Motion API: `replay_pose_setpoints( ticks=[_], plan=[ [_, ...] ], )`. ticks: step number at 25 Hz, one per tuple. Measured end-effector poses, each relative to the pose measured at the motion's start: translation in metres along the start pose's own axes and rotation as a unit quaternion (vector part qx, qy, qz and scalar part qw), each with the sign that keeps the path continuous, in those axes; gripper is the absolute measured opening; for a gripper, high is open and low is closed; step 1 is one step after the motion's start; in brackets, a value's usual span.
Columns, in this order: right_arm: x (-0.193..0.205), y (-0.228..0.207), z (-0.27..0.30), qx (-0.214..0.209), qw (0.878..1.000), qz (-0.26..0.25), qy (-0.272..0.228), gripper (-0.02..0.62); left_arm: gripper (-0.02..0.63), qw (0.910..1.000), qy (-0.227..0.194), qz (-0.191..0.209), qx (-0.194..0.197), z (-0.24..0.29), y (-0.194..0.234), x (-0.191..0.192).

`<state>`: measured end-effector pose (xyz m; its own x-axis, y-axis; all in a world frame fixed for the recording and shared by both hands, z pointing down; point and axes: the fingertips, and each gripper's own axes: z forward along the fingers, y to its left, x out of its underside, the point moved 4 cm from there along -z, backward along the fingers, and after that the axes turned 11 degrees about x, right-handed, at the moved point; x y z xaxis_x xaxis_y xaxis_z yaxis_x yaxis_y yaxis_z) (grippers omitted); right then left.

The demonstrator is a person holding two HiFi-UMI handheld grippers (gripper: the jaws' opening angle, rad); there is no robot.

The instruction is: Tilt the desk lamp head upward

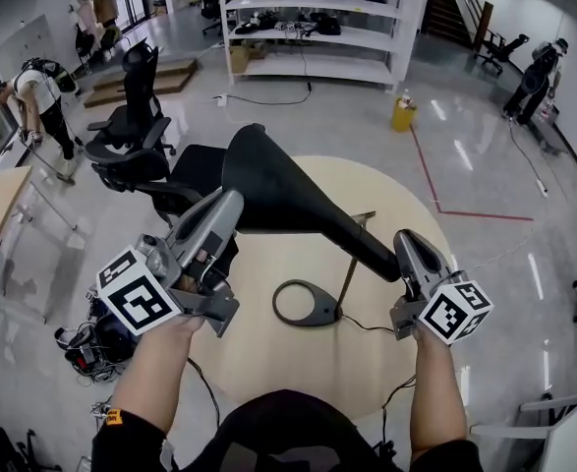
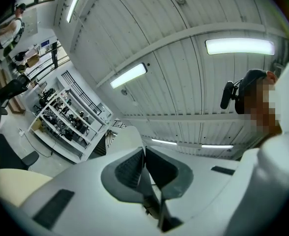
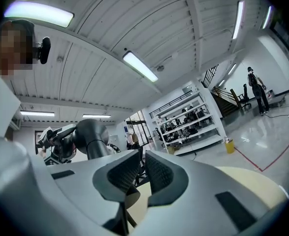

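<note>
The black desk lamp stands on the round table. Its cone head (image 1: 268, 180) tapers down to the right, a thin stem (image 1: 350, 268) holds it, and the oval base (image 1: 306, 303) lies below. My left gripper (image 1: 231, 203) sits close under the cone's left side, aimed upward; I cannot tell if it touches. In the left gripper view its jaws (image 2: 144, 154) meet with nothing between them. My right gripper (image 1: 409, 247) is beside the head's narrow tail. Its jaws (image 3: 140, 168) stand a narrow gap apart and hold nothing; the lamp head (image 3: 92, 136) shows left of them.
The beige table (image 1: 367, 362) carries the lamp's cable (image 1: 372, 327). Black office chairs (image 1: 136, 126) stand at its far left, and white shelving (image 1: 313, 28) stands behind. A yellow bin (image 1: 403, 114) is on the floor, with people at the far left and far right.
</note>
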<state>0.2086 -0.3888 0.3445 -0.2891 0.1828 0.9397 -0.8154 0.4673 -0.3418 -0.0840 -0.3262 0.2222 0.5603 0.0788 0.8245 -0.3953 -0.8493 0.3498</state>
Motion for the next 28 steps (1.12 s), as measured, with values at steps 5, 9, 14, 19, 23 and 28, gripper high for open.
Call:
replay_pose_setpoints(
  ticks=[5,9,14,19,23,28],
  plan=[
    [0.009,0.004,0.000,0.002,1.000,0.018,0.001,0.049,0.060,0.9997,0.003,0.017,0.015,0.012,-0.013,-0.009],
    [0.013,0.005,0.003,0.003,1.000,0.026,0.001,0.044,0.060,0.9989,0.020,0.038,0.018,0.020,-0.020,-0.014],
    [0.017,-0.007,0.000,0.002,0.999,0.037,0.000,0.041,0.060,0.9980,0.031,0.052,0.017,0.032,-0.028,-0.007],
    [0.018,-0.001,0.002,0.003,0.999,0.042,0.000,0.035,0.058,0.9966,0.041,0.070,0.018,0.038,-0.035,-0.014],
    [0.022,0.001,0.004,0.003,0.999,0.047,0.003,0.029,0.058,0.9949,0.049,0.087,0.019,0.042,-0.041,-0.016],
    [0.030,0.001,0.003,0.005,0.999,0.044,0.006,0.020,0.058,0.9931,0.057,0.100,0.021,0.044,-0.047,-0.012]
  ],
)
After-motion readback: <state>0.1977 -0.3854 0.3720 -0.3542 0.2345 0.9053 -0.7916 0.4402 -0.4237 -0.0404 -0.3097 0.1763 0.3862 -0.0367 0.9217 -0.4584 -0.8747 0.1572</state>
